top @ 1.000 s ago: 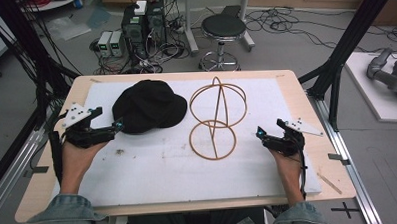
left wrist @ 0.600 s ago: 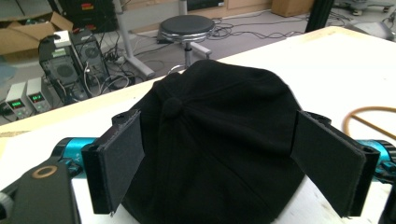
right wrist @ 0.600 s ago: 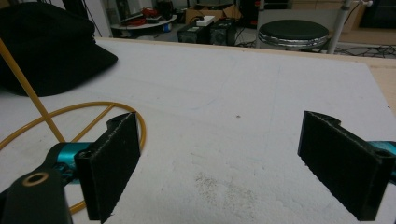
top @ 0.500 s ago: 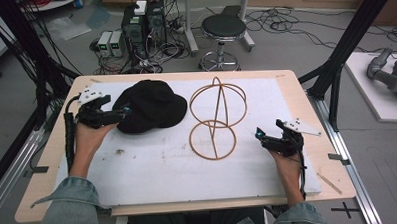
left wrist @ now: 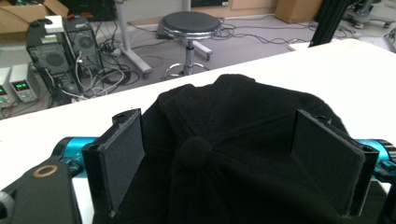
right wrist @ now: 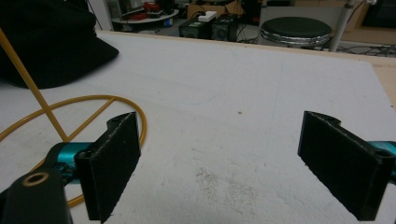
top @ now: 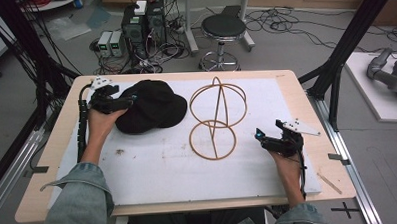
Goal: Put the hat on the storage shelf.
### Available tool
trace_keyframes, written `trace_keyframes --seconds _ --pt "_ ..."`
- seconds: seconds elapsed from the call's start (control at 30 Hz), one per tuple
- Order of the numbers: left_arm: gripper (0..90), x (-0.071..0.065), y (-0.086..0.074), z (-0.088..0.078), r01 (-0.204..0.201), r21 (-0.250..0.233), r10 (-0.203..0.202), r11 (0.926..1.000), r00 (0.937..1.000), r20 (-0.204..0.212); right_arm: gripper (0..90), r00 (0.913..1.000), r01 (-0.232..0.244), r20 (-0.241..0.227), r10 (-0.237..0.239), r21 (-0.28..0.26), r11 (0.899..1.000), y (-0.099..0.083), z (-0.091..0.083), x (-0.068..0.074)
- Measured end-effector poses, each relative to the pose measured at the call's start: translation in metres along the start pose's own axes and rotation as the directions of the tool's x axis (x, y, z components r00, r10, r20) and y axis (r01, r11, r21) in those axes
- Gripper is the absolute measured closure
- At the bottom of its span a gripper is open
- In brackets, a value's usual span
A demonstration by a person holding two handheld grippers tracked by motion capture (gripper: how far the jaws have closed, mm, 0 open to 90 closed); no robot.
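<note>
The right gripper (top: 261, 138), jaws apart, rests idle near the wire hat stand (top: 215, 116). Farther off, the left gripper (left wrist: 233, 163) straddles the crown of the black cap (top: 149, 106), jaws apart. For a secure pinch, lower it further and gather fabric before closing.

Cap between the left jaws, wire stand off the right jaws' left side.
Cap (left wrist: 233, 154) sitting on the table (top: 285, 81), crown button midway between the left gripper (left wrist: 233, 168) jaws, stool (left wrist: 189, 23) beyond. Wire stand (right wrist: 60, 116) just left of the right gripper (right wrist: 224, 163) left jaw, bare table between both jaws.
</note>
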State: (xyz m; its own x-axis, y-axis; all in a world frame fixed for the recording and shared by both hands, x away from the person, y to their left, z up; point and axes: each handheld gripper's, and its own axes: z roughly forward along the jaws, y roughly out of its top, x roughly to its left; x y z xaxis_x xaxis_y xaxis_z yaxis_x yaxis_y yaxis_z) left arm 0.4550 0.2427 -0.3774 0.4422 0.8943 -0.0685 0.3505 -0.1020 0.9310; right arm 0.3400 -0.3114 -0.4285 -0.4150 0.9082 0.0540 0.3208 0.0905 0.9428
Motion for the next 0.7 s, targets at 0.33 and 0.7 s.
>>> trace_keyframes --seconds 0.33,0.7 --pt "19.9 0.006 -0.011 0.022 0.027 0.042 -0.028 0.9988 0.9996 0.008 12.9 1.0000 -0.002 0.000 0.002 0.006 1.000 0.000 0.000 0.000" --pt "45.1 0.006 -0.017 0.033 0.081 0.100 -0.085 0.9917 0.9958 0.034 12.9 1.0000 0.001 -0.001 -0.001 0.006 1.000 -0.001 0.000 -0.001"
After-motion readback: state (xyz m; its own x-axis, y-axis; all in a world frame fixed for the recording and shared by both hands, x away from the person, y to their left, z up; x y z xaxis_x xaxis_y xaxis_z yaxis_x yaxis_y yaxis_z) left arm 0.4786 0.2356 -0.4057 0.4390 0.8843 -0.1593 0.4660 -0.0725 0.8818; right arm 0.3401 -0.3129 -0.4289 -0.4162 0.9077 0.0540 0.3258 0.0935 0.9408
